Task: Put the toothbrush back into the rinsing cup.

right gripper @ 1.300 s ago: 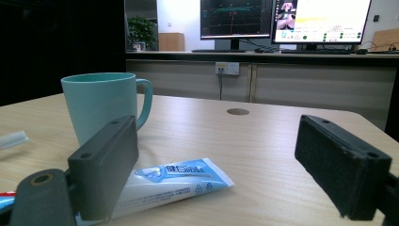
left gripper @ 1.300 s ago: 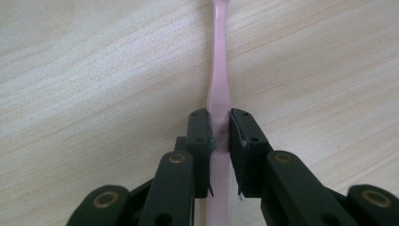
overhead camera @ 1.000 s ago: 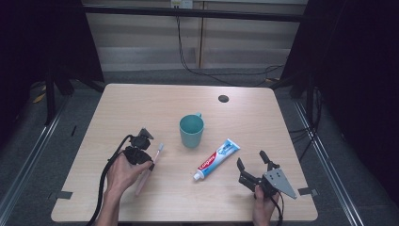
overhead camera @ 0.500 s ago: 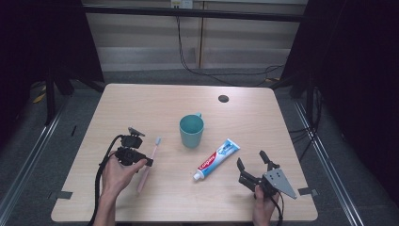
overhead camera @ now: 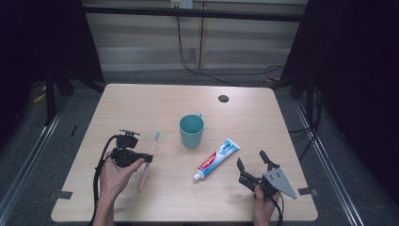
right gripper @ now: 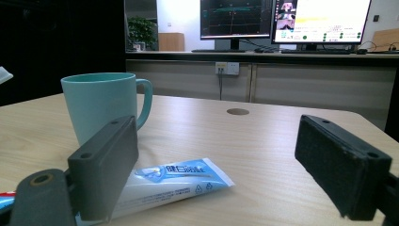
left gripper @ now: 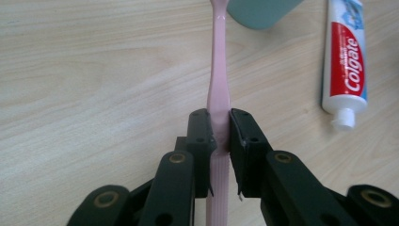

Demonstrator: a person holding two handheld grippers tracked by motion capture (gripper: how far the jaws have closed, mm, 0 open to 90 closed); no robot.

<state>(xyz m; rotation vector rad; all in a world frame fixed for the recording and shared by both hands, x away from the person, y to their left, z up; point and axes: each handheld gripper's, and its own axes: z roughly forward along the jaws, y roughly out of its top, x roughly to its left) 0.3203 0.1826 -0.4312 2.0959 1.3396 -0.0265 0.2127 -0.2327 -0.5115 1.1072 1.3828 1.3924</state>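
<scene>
Right gripper (overhead camera: 253, 162): rested at the near right edge of the table (overhead camera: 141, 101), jaws spread wide with nothing between them, aimed toward the cup.
Left gripper (overhead camera: 147, 159): near left, jaws clamped on the handle of the pink toothbrush (overhead camera: 149, 154).
Toothbrush: handle pinched between the pads (left gripper: 203, 134) in the left gripper view, shaft running away from the jaws toward the cup; whether its tail touched the tabletop could not be told.
Toothpaste tube (overhead camera: 217, 159): lay flat between the two grippers, white cap toward the near edge, just ahead of the right gripper.
Teal cup (overhead camera: 191, 131): upright mid-table, beyond tube and brush.
Far: round dark hole (overhead camera: 223, 98) in the tabletop.
</scene>
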